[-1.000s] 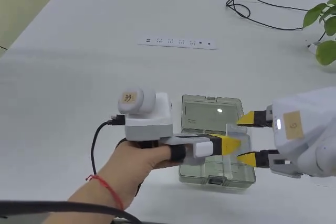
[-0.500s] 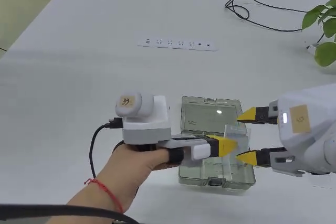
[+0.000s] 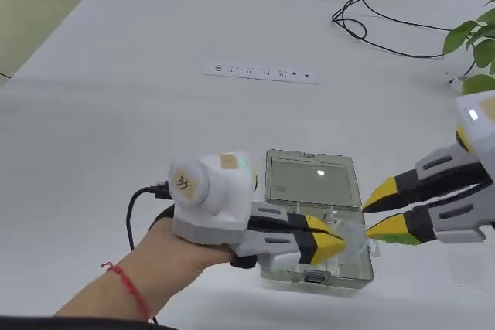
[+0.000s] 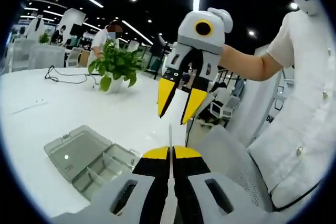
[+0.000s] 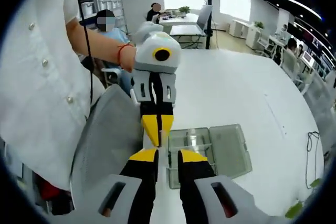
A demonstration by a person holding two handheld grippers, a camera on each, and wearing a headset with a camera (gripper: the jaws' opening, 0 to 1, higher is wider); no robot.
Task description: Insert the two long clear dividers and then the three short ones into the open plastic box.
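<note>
One thin clear divider (image 4: 169,135), edge-on, pinched in left claw (image 4: 170,153).

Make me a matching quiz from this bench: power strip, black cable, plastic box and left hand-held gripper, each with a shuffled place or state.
1 power strip
2 black cable
3 plastic box
4 left hand-held gripper

A lid open
B shut on a clear divider
C looped at the far right
D lying flat beyond the box

Pairs: 1-D, 2-C, 3-A, 4-B.
</note>
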